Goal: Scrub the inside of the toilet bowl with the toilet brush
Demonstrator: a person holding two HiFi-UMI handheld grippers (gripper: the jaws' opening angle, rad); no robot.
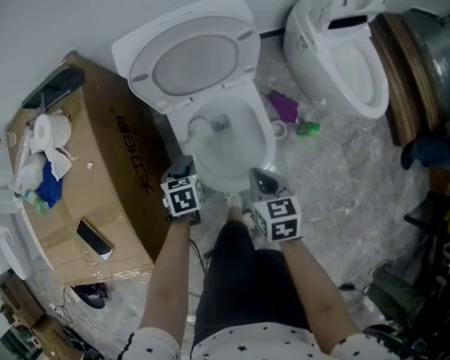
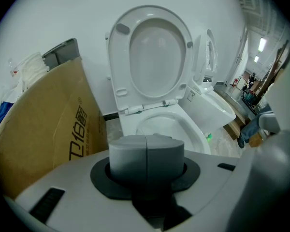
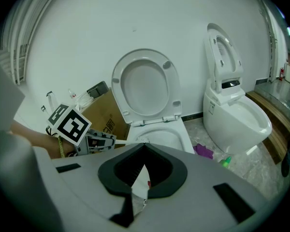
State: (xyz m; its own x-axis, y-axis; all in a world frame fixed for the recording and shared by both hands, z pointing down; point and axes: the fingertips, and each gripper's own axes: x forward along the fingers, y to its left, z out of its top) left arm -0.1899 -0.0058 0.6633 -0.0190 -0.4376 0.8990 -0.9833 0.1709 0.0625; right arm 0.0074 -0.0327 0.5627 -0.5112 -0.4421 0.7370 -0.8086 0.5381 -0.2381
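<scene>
Left gripper [image 2: 146, 154] and right gripper [image 1: 261, 180] are recorded clenched, nothing grasped, above the open white ceramic toilet bowl [image 1: 269, 138], beside a brown cardboard box [image 1: 112, 178].

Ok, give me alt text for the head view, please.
Looking steeply down, the left gripper and right gripper hover at the near rim of an open toilet, lid raised. A cluttered cardboard box stands to its left, a second toilet to its right.
</scene>
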